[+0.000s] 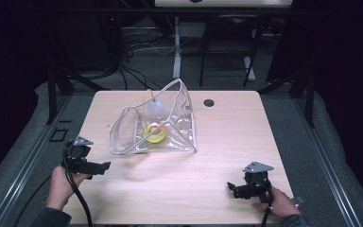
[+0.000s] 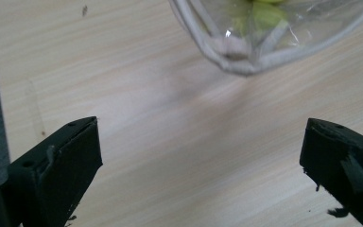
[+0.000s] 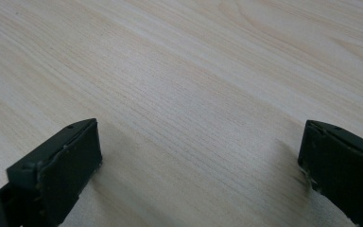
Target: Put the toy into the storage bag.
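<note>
The light wooden table (image 1: 217,156) carries, at its middle and toward the far side, a clear plastic pouch with white piped edges (image 1: 158,125), standing partly open and propped up, with a yellow-green round object (image 1: 154,132) lying inside it on the near wall. The main risk is judged to be the flimsiness of the pouch: if only one thin film wall or a stretch of piping were pinched, the pouch would likely fold, slide across the smooth wood or tip, and the round object could roll toward the open mouth and escape. A second risk is judged to arise if one gripper alone were brought in, since nothing would then brace the pouch against being pushed away. The left gripper (image 1: 99,167) is held at the near left of the table, its jaws spread as wide as they go and holding nothing; in the left gripper view the white piped corner of the pouch (image 2: 236,61) lies beyond the fingertips (image 2: 82,137), apart from them and somewhat to the right of the gap. The right gripper (image 1: 234,189) rests at the near right, well apart from the pouch, its jaws likewise wide open and empty over bare wood.
</note>
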Action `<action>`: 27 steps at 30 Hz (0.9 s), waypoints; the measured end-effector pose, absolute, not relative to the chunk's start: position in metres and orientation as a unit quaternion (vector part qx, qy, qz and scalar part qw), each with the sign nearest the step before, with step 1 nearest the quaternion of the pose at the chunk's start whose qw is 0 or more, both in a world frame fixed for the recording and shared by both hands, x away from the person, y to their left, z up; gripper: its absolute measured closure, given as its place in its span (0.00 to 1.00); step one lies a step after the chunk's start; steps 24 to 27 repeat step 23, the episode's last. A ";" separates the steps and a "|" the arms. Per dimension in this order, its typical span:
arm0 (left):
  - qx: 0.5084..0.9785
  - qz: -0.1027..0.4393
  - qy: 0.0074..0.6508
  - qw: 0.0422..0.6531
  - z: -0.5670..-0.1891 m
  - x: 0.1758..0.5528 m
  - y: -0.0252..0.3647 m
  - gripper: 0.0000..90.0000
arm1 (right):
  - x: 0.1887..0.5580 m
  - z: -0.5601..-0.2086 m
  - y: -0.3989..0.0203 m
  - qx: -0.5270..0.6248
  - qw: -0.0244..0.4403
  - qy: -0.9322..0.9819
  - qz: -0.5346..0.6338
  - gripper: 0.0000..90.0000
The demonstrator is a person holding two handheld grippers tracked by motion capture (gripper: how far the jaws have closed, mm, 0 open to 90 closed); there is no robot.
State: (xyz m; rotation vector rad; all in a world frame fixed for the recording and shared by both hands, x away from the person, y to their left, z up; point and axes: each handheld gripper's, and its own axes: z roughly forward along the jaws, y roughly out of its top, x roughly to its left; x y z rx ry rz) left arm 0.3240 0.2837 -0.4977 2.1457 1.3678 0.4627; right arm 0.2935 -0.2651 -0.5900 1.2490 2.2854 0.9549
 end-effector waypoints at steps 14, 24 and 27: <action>0.804 0.168 0.502 0.270 -0.536 0.308 0.286 0.00 | 0.294 -0.590 -0.265 0.444 0.183 0.808 0.341 0.00; 0.820 0.149 0.502 0.231 -0.554 0.318 0.282 0.00 | 0.294 -0.590 -0.265 0.442 0.183 0.810 0.339 0.00; 0.820 0.149 0.502 0.231 -0.554 0.318 0.282 0.00 | 0.294 -0.590 -0.265 0.442 0.183 0.810 0.339 0.00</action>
